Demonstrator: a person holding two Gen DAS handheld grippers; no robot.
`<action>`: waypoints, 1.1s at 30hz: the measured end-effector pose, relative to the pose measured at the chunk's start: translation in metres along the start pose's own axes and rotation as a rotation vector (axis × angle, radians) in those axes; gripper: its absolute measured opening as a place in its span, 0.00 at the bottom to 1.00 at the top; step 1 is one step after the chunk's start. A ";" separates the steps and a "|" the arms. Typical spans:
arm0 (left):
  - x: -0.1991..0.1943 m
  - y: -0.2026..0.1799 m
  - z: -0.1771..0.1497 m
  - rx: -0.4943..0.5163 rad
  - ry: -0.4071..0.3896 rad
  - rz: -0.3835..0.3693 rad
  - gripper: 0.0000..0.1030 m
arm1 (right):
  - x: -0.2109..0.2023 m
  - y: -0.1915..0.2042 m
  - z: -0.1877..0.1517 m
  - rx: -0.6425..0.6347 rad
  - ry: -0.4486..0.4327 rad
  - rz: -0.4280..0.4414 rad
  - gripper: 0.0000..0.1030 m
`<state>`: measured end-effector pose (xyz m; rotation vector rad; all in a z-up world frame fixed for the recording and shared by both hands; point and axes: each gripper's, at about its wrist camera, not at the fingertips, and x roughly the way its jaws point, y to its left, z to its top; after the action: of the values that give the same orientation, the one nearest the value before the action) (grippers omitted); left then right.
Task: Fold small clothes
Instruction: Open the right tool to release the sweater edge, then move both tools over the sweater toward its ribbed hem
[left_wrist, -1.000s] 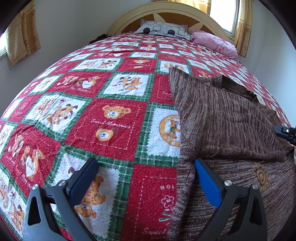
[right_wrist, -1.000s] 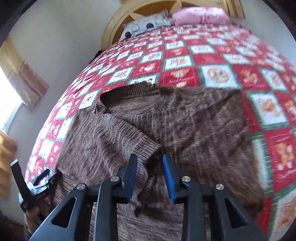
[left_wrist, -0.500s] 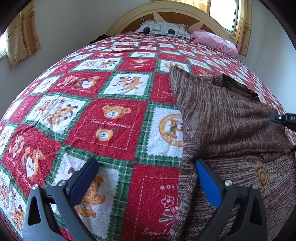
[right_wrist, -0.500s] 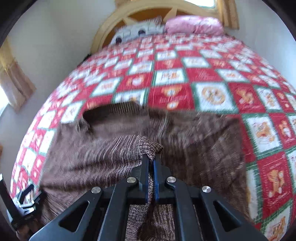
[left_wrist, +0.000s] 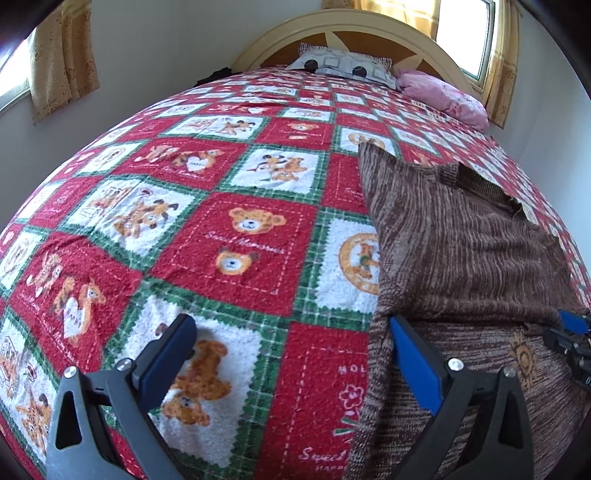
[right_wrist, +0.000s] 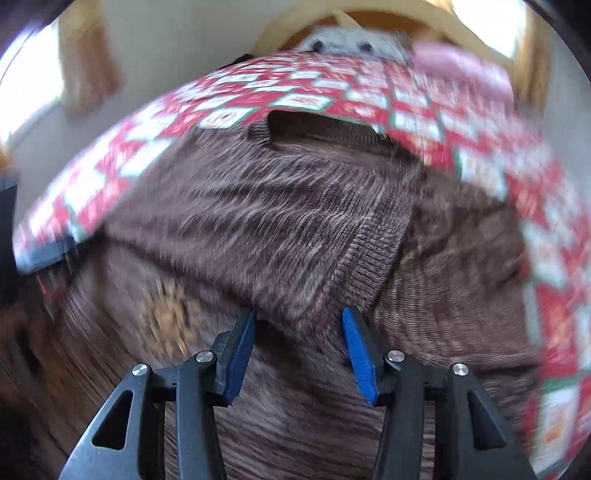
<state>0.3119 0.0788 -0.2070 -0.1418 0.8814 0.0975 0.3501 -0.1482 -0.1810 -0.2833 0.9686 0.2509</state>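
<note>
Opening out over the brown knit, my right gripper (right_wrist: 298, 341) is now carrying its jaws spread and empty, where half a second ago they were pinched flat on the ribbed cuff of the sleeve (right_wrist: 373, 254). That cuff is lying just ahead of the jaws, folded across the body of the sweater (left_wrist: 472, 258), so I am reading the release as the end of the sleeve fold. The right view is smearing with motion, so I am judging the gripper to be pulling away from the drop.

My left gripper (left_wrist: 291, 354) is also gaping wide and gripping nothing. Its right jaw is sitting at the sweater's left edge, though I cannot tell whether it is touching the knit, and its left jaw is hanging over bare bedspread (left_wrist: 236, 236). That gripper is looking much as it did a second ago.

Out beyond the jaws, the sweater is spreading to the right in the left view, neck opening (right_wrist: 325, 127) at the far end toward the headboard (left_wrist: 354, 40). A small orange sun-like emblem (left_wrist: 522, 356) is showing on the lower front, just right of the left jaws. With one sleeve across, I am expecting the other side and the hem still to need folding.

Writing on the bedspread: the red bear square ahead of the left jaws is reading something like "Sweet Memories"; the square below is showing partial letters too cut off to read surely.
</note>
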 end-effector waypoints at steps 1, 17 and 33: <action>0.001 -0.001 0.000 0.006 0.003 0.006 1.00 | -0.003 0.002 0.000 -0.001 -0.004 -0.003 0.48; 0.004 -0.001 0.000 0.015 0.006 0.007 1.00 | 0.002 0.025 0.006 0.053 -0.063 0.141 0.49; -0.008 0.008 -0.006 -0.027 -0.021 -0.076 1.00 | -0.009 0.027 -0.017 0.056 -0.033 0.116 0.50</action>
<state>0.3017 0.0852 -0.2054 -0.1990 0.8526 0.0394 0.3236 -0.1295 -0.1859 -0.1712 0.9593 0.3331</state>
